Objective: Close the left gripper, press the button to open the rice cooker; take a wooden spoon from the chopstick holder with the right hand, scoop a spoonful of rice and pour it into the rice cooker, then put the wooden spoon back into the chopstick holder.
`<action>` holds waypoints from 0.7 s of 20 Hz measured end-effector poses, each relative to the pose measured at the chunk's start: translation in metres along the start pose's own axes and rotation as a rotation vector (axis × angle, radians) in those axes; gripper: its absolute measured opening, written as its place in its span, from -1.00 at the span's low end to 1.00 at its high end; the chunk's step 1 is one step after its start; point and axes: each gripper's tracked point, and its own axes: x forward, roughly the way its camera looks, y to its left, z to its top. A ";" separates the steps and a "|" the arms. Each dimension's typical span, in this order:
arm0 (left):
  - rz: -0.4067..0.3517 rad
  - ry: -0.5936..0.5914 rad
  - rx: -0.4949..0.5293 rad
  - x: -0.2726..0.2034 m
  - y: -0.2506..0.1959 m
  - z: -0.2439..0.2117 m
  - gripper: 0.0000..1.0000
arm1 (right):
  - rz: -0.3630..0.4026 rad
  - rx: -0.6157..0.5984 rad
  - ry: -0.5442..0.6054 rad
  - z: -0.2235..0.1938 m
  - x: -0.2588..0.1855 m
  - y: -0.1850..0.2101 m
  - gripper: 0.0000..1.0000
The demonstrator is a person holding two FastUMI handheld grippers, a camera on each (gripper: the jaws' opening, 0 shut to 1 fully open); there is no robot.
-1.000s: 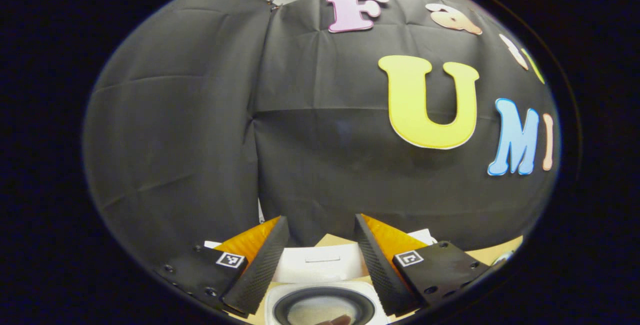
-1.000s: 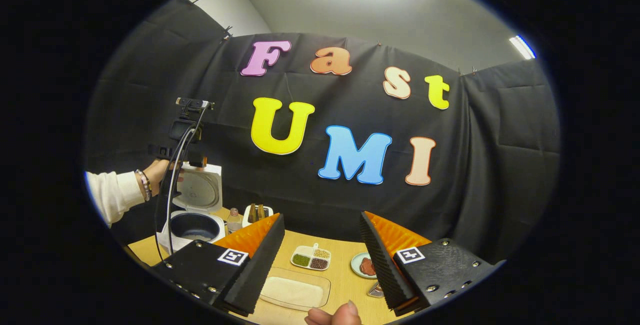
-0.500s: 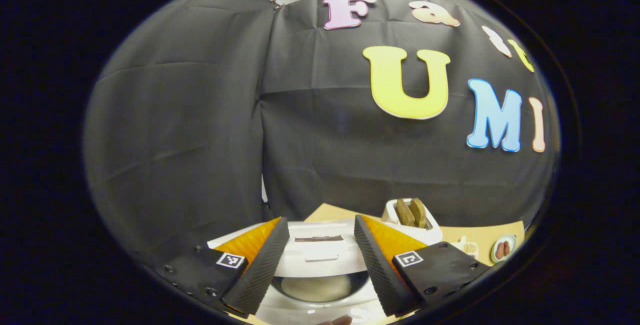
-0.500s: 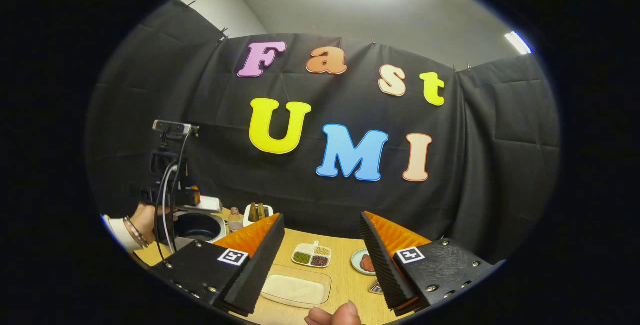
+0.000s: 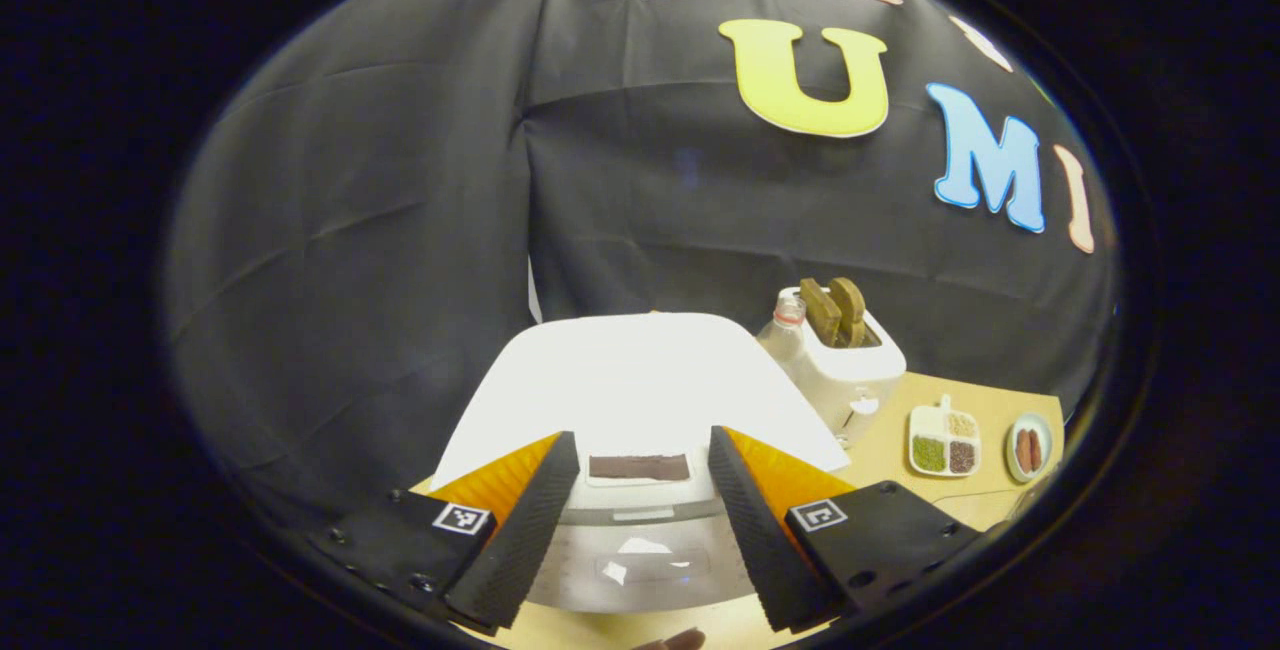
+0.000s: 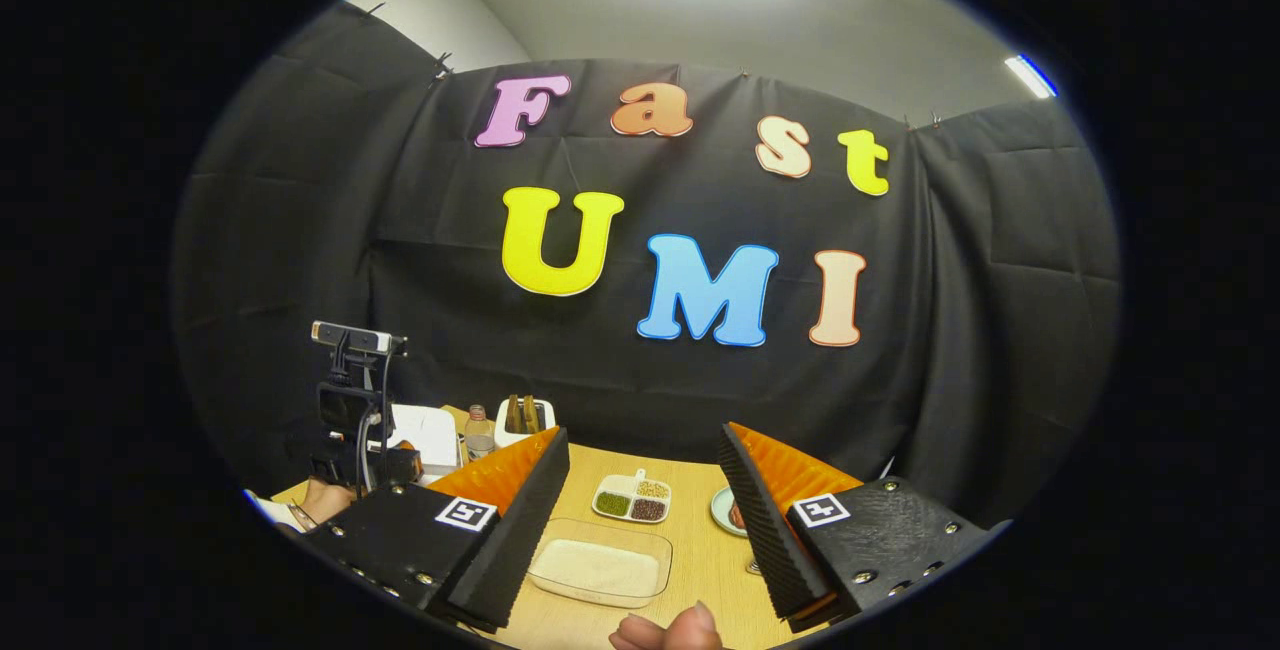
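1. In the left gripper view, the left gripper [image 5: 640, 520] is hanging with its jaws spread apart and nothing between them, pointing down at the white rice cooker [image 5: 640, 390] at 6 o'clock.
2. The rice cooker's lid is lying shut, and its dark front panel is showing in the gap between the two fingers.
3. The white chopstick holder [image 5: 850, 370] is standing just beside the cooker at 3 o'clock of it, with wooden spoon handles [image 5: 835, 310] sticking upright out of its top.
4. A small bottle [image 5: 785, 325] is standing between the cooker and the holder.
5. Farther toward 4 o'clock, a divided dish of grains [image 5: 943, 440] and a small plate [image 5: 1028, 447] are sitting on the counter [image 5: 900, 430].
6. In the right gripper view, the right gripper [image 6: 640, 520] is also held wide open and empty above the counter.
7. A clear tray of rice [image 6: 600, 570] is lying at 6 o'clock, between its fingers.
8. The left gripper, held in a hand [image 6: 320, 502], is showing at 8 o'clock beside the cooker.
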 end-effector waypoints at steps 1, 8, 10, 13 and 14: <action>0.000 0.038 0.001 0.001 0.001 -0.012 0.87 | 0.000 0.009 0.007 -0.002 -0.001 0.000 0.84; 0.009 0.034 -0.061 0.010 0.005 -0.015 0.91 | -0.018 0.053 0.012 -0.003 -0.011 -0.011 0.84; 0.003 0.030 -0.052 0.010 0.007 -0.012 0.90 | -0.026 0.057 0.010 -0.004 -0.015 -0.017 0.84; -0.054 0.055 -0.096 0.000 -0.001 -0.007 1.00 | -0.045 0.051 0.010 -0.006 -0.017 -0.031 0.84; -0.060 0.046 -0.105 -0.008 -0.001 -0.002 1.00 | -0.043 0.063 0.010 -0.006 -0.017 -0.035 0.84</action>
